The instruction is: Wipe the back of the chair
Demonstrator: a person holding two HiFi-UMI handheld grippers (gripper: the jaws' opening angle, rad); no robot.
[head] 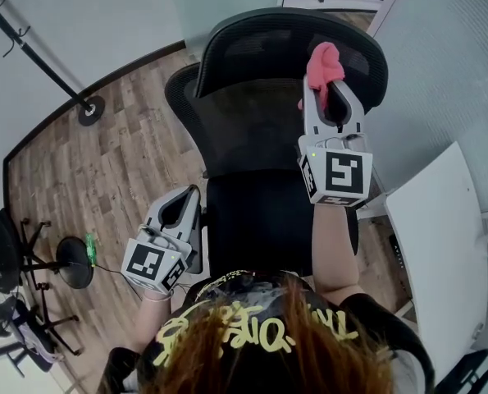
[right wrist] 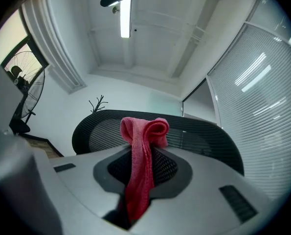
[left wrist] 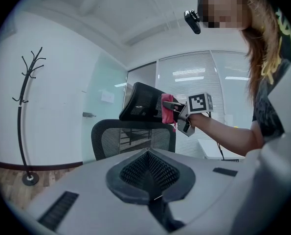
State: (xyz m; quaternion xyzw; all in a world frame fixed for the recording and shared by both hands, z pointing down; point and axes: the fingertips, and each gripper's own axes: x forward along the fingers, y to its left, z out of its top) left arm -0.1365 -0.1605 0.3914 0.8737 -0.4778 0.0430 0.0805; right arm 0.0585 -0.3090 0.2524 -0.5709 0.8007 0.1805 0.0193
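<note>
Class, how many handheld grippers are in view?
2. The right gripper is up at the chair headrest, shut on a pink cloth; the left gripper is low beside the seat, jaws together.

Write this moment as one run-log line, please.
right tongs: shut on pink cloth, at headrest | left tongs: shut, empty, low beside seat | wipe contact: unclear

Head view looks steeply down on the chair (head: 260,130), mid-frame. Left gripper view faces it from low alongside; right gripper view sits close to its headrest (right wrist: 209,136). All share the pink cloth (head: 324,64).
</note>
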